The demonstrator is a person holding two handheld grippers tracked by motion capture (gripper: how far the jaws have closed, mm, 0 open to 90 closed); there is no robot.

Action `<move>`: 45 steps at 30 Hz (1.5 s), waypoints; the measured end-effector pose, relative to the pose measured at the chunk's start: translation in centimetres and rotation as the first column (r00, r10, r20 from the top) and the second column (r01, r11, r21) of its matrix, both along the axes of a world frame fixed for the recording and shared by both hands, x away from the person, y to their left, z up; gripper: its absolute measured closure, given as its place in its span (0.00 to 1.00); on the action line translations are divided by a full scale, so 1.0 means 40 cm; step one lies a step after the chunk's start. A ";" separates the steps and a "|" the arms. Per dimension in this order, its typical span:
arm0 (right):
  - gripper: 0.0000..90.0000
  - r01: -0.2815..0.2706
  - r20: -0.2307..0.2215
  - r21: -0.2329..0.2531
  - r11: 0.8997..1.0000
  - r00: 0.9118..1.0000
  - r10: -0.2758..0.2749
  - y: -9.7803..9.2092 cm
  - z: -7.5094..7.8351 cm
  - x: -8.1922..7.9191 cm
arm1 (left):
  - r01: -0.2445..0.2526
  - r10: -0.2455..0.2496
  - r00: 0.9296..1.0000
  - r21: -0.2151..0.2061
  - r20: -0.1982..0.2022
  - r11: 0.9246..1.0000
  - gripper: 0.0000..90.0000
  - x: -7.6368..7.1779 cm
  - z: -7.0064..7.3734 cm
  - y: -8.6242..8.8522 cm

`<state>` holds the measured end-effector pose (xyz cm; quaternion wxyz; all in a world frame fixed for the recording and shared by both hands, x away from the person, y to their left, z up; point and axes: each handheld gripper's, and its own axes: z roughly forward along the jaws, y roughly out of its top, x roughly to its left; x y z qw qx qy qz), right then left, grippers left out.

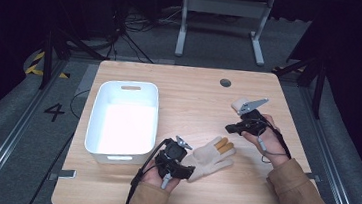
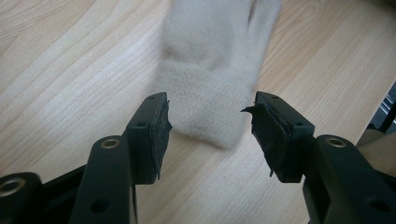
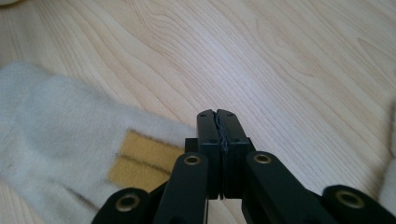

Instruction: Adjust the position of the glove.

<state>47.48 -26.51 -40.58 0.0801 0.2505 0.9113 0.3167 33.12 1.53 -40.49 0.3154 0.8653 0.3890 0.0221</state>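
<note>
Below, the left gripper (image 2: 210, 123) stood wide open astride the glove's (image 2: 210, 60) cuff, touching nothing. The right gripper (image 3: 218, 114) was pressed shut, empty. Its view revealed the glove's yellow patches (image 3: 140, 161).

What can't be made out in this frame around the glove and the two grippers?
- Left gripper view: the glove is motion-blurred and its finger end is cut off by the top edge.
- High view: the pale item beyond the right gripper is partly covered by that gripper's grey plate; what it is stays unclear.
- Right gripper view: a pale edge at the right border is cut off.
- High view: the white bin interior is overexposed.
</note>
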 end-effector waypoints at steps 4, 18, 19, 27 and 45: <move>1.00 -0.036 -0.014 -0.016 0.999 0.999 0.036 0.037 -0.013 0.009 | 0.003 -0.003 1.000 0.013 -0.015 1.000 0.52 -0.003 0.001 0.008; 1.00 -0.111 -0.056 -0.082 0.990 0.993 0.107 0.114 -0.049 0.022 | -0.004 0.010 0.999 0.116 -0.050 0.993 0.51 -0.013 -0.002 0.006; 1.00 -0.111 -0.056 -0.082 0.990 0.993 0.107 0.114 -0.049 0.022 | -0.004 0.010 0.999 0.116 -0.050 0.993 0.51 -0.013 -0.002 0.006; 1.00 -0.111 -0.075 -0.115 0.987 0.992 0.103 0.120 -0.063 0.021 | 0.004 0.002 0.999 0.126 -0.044 0.992 0.51 -0.015 0.003 0.000; 1.00 -0.076 -0.109 -0.171 0.982 0.992 0.058 0.065 -0.064 -0.023 | 0.006 -0.007 1.000 0.099 0.013 0.995 0.51 0.004 0.029 -0.006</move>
